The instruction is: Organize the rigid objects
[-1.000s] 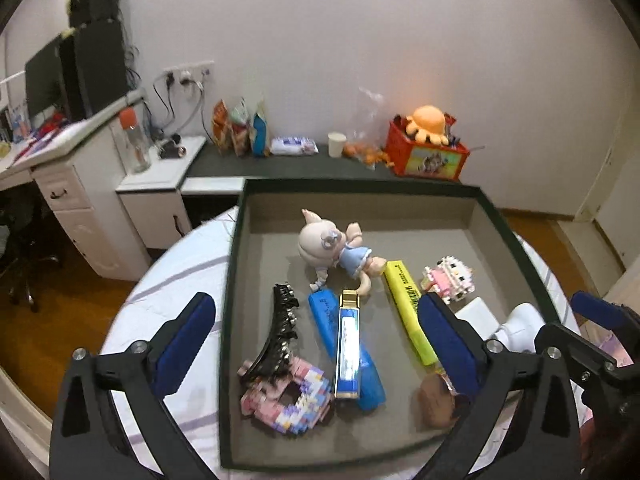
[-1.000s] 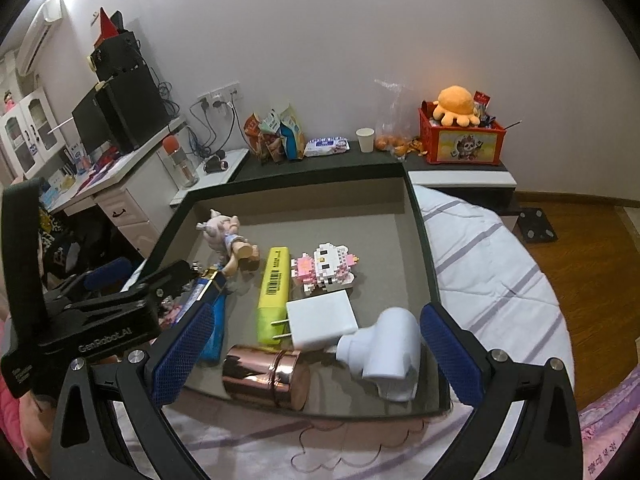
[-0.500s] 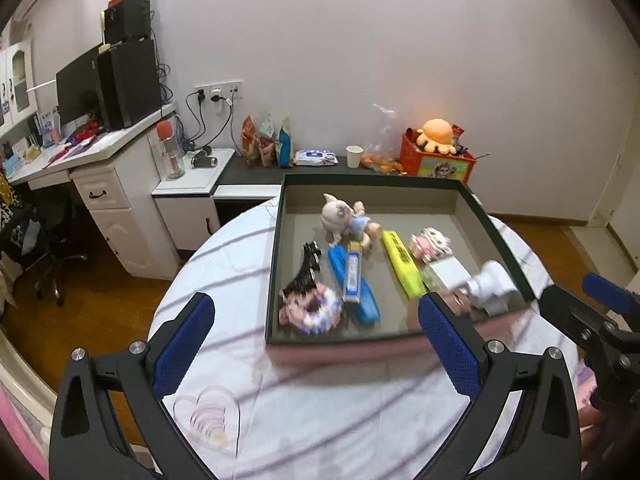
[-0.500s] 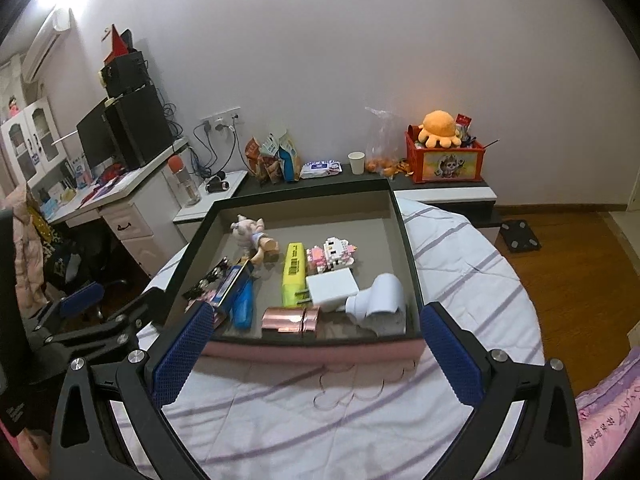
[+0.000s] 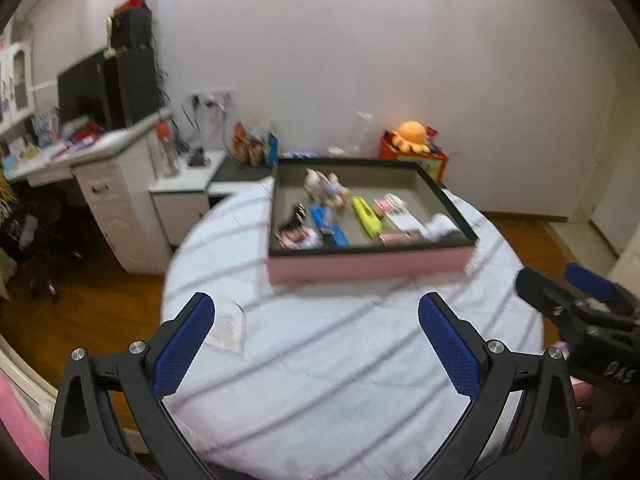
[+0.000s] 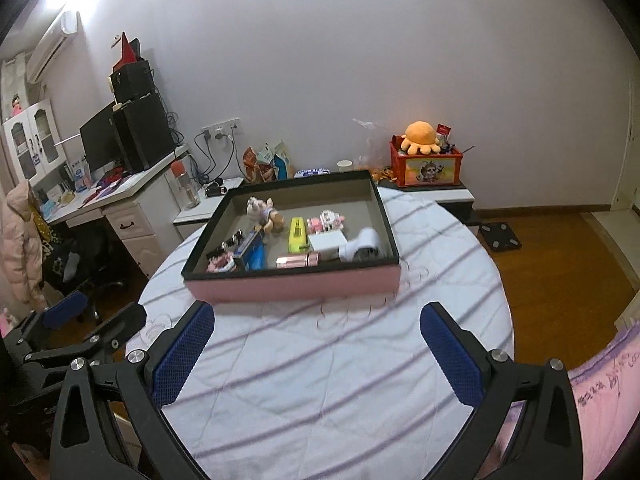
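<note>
Both claws spread wide and gripping nothing: left gripper (image 5: 316, 320) low in its frame, right gripper (image 6: 316, 322) likewise, well short of the tray. Risk from here, as a guess: reaching over the near pink wall could tilt or shove the tray (image 6: 296, 285) across the striped cloth (image 6: 320, 360). Packed close inside, mid-frame: pig doll (image 6: 262, 213), yellow highlighter (image 6: 295, 234), white charger (image 6: 327, 241), white cylinder (image 6: 362, 242), rose-gold tube (image 6: 297, 260), blue stapler (image 6: 253, 254). Crowding could cause snagged neighbours.
</note>
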{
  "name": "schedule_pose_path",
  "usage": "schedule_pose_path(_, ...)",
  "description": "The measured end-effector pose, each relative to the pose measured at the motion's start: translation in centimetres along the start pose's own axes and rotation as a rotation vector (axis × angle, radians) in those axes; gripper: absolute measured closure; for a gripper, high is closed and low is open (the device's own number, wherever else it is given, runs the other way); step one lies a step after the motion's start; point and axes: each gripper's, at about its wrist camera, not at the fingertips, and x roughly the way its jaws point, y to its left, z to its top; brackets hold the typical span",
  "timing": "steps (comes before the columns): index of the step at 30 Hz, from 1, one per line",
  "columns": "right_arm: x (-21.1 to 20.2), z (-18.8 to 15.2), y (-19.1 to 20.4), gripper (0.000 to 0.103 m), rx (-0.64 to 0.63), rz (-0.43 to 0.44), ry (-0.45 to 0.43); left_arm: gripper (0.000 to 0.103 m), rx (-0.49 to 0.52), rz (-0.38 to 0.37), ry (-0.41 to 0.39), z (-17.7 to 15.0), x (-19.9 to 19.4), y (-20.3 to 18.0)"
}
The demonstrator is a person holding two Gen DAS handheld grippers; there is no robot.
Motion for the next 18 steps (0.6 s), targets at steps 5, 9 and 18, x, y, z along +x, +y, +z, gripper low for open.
schedule_pose_path(5, -0.5, -1.1, 0.0, 0.0, 0.018, 0.003, -0.003, 0.0, -0.027, 0.006, 0.012, -0.7, -0.6, 0.0)
schedule_pose_path(9, -0.8, -1.0, 0.2, 0.0, 0.013, 0.001, -0.008, 0.0, -0.032, 0.027, 0.007, -0.7, -0.7, 0.1)
schedule_pose_path(18, -0.8, -1.2, -0.4, 0.0, 0.034, 0.006, -0.014, 0.0, -0.05, 0.041, -0.006, -0.9, -0.7, 1.0)
